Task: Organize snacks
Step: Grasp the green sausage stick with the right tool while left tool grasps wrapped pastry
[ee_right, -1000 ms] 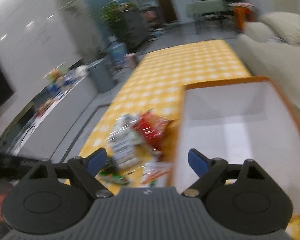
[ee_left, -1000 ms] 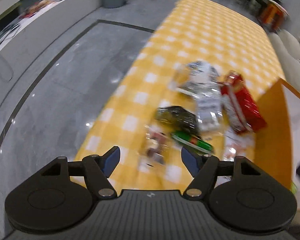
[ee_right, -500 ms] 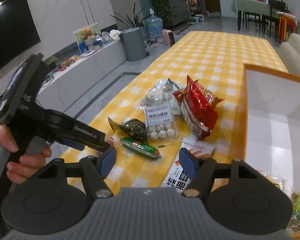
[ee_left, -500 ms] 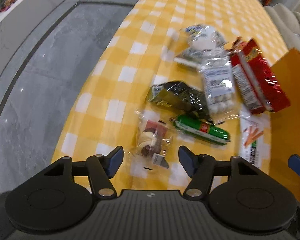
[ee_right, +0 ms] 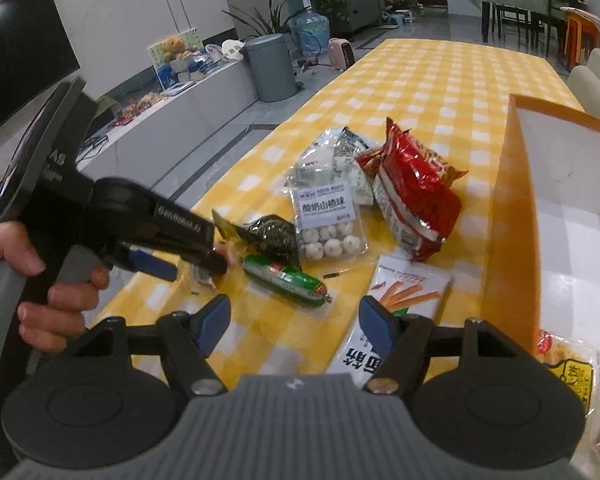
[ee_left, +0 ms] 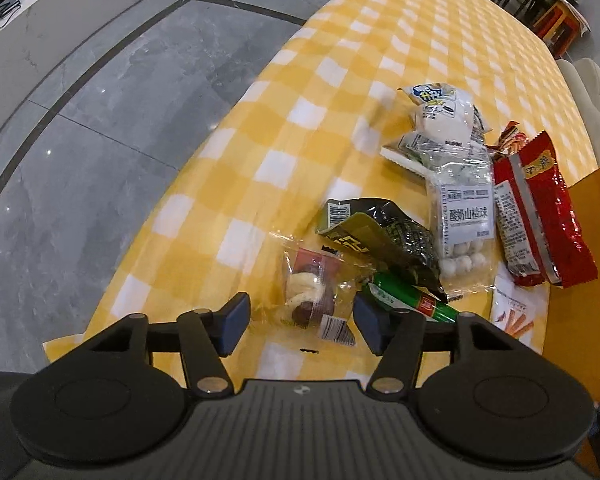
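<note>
Snacks lie on the yellow checked table. My left gripper points down over a clear-wrapped cake, which lies between its opening jaws; the pads do not touch it. Beside it lie a green sausage, a dark green packet, a clear bag of white balls and a red bag. My right gripper is open and empty, just short of the green sausage and a white packet with orange sticks. The left gripper shows at the left.
An orange box with a white inside stands at the right and holds a few snacks. The table's edge drops to grey floor on the left. A hand holds the left gripper. A grey bin stands far back.
Both grippers have come down closer to the snack pile with narrower jaws. The left one now stands over the clear-wrapped cake. The right view swung from the box towards the snacks.
</note>
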{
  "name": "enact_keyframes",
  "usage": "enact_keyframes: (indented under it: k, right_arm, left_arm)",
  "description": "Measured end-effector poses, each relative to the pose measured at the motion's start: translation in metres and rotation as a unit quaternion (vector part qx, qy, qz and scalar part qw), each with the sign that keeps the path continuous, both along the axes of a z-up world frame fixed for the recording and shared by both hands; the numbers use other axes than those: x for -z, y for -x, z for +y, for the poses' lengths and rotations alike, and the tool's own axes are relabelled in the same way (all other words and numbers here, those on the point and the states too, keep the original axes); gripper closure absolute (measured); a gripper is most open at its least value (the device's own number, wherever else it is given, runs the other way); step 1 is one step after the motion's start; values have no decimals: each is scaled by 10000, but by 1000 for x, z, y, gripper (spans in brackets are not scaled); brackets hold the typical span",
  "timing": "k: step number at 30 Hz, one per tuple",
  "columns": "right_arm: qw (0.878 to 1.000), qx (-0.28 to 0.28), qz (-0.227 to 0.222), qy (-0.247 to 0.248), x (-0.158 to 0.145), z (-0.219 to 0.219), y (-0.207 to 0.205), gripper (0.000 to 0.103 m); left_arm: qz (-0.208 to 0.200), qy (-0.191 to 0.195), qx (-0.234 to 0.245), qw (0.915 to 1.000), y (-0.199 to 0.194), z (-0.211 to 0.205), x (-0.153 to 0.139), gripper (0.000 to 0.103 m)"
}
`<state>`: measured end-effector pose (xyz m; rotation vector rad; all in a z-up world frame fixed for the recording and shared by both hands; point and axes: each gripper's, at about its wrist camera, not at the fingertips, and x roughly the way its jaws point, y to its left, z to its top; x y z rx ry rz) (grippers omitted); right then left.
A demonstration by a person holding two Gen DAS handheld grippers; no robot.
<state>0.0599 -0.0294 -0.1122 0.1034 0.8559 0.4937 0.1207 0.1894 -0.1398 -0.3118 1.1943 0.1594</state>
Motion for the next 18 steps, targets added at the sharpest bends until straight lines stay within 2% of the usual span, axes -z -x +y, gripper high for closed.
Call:
enact_keyframes:
  k: [7, 8, 15, 17, 18]
  right_arm:
    - [9997, -184, -76, 126, 5, 10, 7, 33]
    - [9996, -192, -91, 164, 5, 12, 8, 33]
    - [9988, -247, -221, 356, 4, 17, 12, 34]
    - [9984, -281, -315, 388, 3, 17, 14, 40]
    - [9975, -351, -436, 421, 2, 19, 16, 49]
  left_arm:
    - [-228, -37, -72, 9997, 0, -1, 2, 43]
    - [-258, -59, -12, 9996, 0, -2, 3, 52]
    - [-169, -255, 129, 9994, 9, -8, -2, 54]
    - [104, -361, 51, 9993, 12, -6, 0, 54]
    - [128, -397, 69, 9991, 15, -5, -1, 54]
